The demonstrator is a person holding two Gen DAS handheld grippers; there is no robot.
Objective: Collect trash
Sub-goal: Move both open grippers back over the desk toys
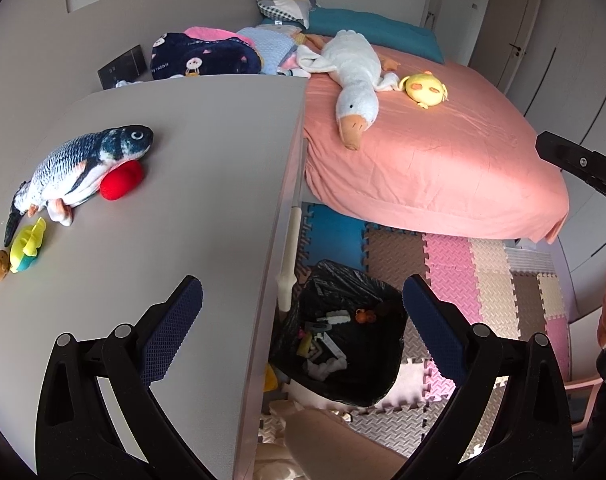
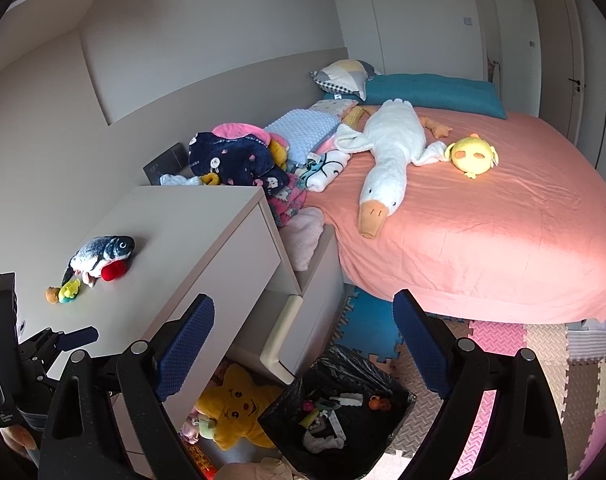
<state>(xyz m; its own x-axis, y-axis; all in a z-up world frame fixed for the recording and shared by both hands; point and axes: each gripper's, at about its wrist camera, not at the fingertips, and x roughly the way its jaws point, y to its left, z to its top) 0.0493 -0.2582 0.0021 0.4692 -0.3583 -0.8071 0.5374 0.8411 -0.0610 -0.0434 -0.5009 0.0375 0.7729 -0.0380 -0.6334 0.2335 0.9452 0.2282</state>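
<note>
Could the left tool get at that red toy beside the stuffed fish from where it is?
Probably yes. The left tool is open and empty, and the tabletop between it and the red toy is bare. The fish lies against the toy's far side, so it may get nudged.

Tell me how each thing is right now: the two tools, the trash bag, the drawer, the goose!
Left tool: open, empty.
Right tool: open, empty.
Trash bag: open, holding scraps.
Drawer: pulled out.
Goose: lying flat on the bed.
Fish toy: lying on the cabinet top.
</note>
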